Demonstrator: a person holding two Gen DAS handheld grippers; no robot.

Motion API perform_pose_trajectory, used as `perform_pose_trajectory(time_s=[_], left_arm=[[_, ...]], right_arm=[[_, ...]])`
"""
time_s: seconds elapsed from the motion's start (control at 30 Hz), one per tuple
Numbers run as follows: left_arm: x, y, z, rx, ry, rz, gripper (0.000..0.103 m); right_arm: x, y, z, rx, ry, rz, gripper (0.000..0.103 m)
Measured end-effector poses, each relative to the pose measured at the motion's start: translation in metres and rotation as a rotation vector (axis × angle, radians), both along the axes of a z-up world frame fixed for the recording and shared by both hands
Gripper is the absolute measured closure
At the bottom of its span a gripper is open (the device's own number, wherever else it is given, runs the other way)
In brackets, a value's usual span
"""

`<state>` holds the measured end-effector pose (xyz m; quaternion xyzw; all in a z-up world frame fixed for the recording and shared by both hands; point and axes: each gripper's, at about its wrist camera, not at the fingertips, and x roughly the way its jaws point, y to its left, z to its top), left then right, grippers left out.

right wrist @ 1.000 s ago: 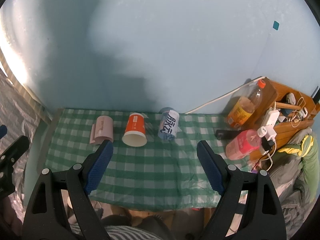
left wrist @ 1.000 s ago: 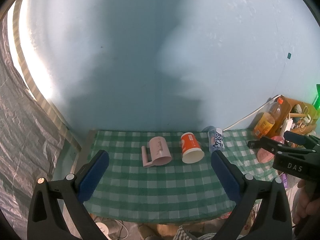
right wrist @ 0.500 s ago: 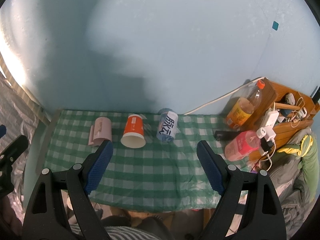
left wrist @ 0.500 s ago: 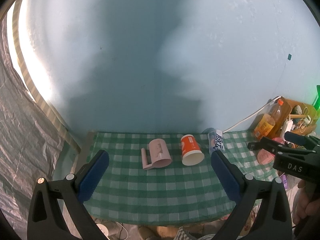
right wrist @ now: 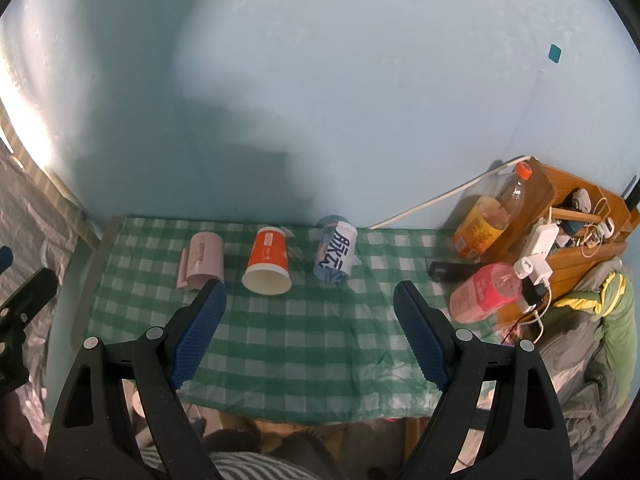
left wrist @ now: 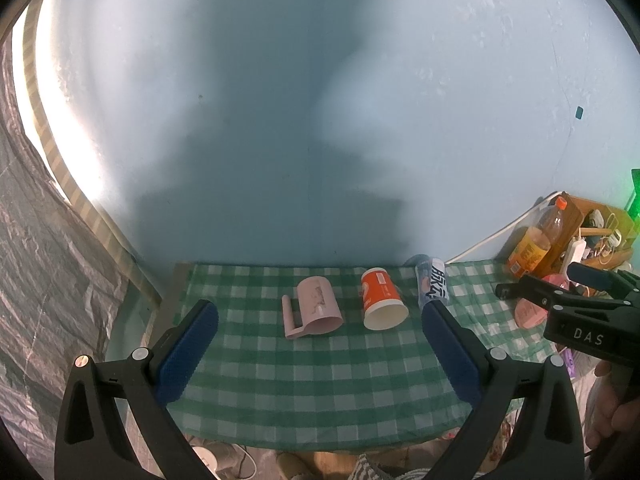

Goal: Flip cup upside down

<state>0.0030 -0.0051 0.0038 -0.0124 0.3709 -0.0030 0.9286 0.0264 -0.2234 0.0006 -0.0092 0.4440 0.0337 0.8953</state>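
The orange cup point(left wrist: 381, 297) lies on its side in the middle of the bench point(left wrist: 312, 384), on a green checked cloth. Its open mouth faces the front edge, and it looks white and empty inside. A pink mug point(left wrist: 313, 310) lies on its side just to the left of it, handle out to the left. A blue and white cup point(right wrist: 335, 256) lies on its side to the right. Off to the right are an orange drink bottle point(right wrist: 486, 220), a pink bottle point(right wrist: 484, 293) and a wooden box point(right wrist: 576, 220) full of cords and plugs. The left gripper point(left wrist: 318, 342) has its jaws wide apart, holding nothing. The right gripper point(right wrist: 310, 328) is the same.
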Motion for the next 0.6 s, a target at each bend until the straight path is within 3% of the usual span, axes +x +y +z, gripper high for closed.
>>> perform_pose_trajectory(time_s=[0.6], left_arm=[[-0.0047,-0.0012,-0.0073,-0.004,0.021,0.001,0.0]], right_arm=[[-0.003,0.0057,-0.0093,-0.001,0.028,0.006,0.018]])
